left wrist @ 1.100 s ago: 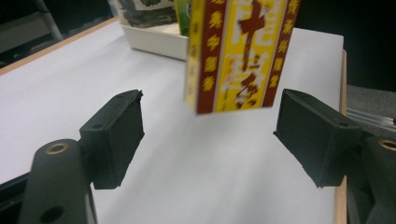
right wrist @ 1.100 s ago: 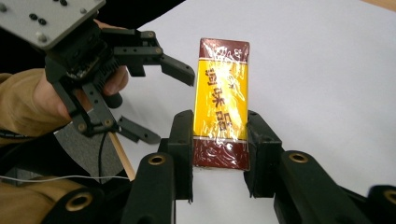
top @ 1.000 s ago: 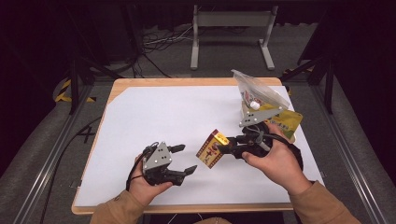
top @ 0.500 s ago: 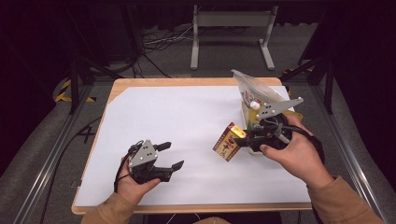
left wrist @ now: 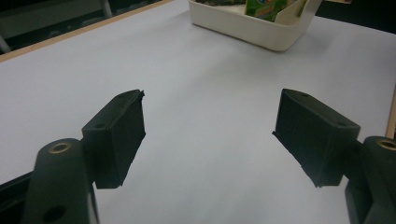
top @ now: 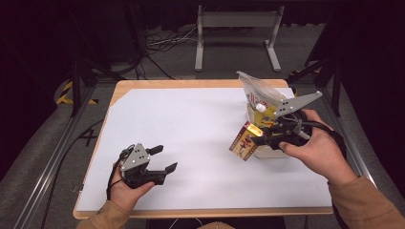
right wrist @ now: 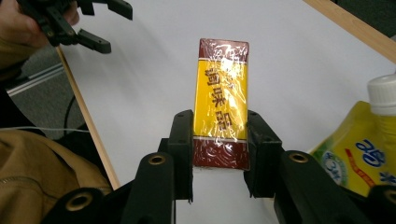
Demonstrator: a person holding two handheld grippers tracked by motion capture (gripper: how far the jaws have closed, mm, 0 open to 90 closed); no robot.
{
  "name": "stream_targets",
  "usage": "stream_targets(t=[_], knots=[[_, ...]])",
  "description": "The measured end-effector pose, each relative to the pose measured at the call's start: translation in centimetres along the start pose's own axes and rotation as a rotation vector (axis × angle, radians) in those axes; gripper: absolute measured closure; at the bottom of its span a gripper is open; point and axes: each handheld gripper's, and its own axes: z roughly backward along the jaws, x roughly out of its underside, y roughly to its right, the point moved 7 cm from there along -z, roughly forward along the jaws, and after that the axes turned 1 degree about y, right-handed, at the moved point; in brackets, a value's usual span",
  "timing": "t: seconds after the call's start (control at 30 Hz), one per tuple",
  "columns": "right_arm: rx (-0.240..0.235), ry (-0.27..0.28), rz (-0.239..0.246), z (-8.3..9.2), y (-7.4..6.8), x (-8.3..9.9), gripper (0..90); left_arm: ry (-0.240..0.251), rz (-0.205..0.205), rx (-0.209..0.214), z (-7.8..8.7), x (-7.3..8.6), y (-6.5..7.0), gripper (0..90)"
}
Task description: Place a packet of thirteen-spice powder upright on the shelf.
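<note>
A yellow and dark-red wrapped box (right wrist: 221,100) sits between the pads of my right gripper (right wrist: 219,140), which is shut on its lower end. In the high view the box (top: 242,142) hangs tilted just left of a white bin (top: 265,153) at the table's right side, with the right gripper (top: 256,140) behind it. A yellow pouch with a white cap (right wrist: 364,149) stands close to the box's right. My left gripper (top: 167,157) is at the front left, low over the white table, open with nothing between its jaws (left wrist: 208,135).
A clear plastic bag (top: 258,88) rises from the white bin, and the yellow pouch (top: 262,112) stands in it. The left gripper view has the bin's wall (left wrist: 252,30) far ahead with a green pack (left wrist: 264,7) inside. The wooden table edge (top: 191,84) frames the white sheet.
My right gripper has carried the box to the right and a little up, toward the bin. The left hand has slid left along the front of the table, jaws still open.
</note>
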Motion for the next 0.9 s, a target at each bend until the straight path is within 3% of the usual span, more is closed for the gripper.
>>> stream_targets(t=[0.43,0.7,0.9], knots=[[0.009,-0.045,0.111,1.6,2.0,0.1,68.0,-0.009,0.044,-0.055,2.3,1.5,-0.4,24.7],[0.022,-0.062,0.123,1.9,3.2,0.3,67.9,-0.008,0.046,-0.072,2.9,1.8,-0.5,25.3],[0.033,-0.085,0.158,2.1,4.0,0.5,67.9,-0.012,0.054,-0.079,3.1,2.1,-0.6,25.3]])
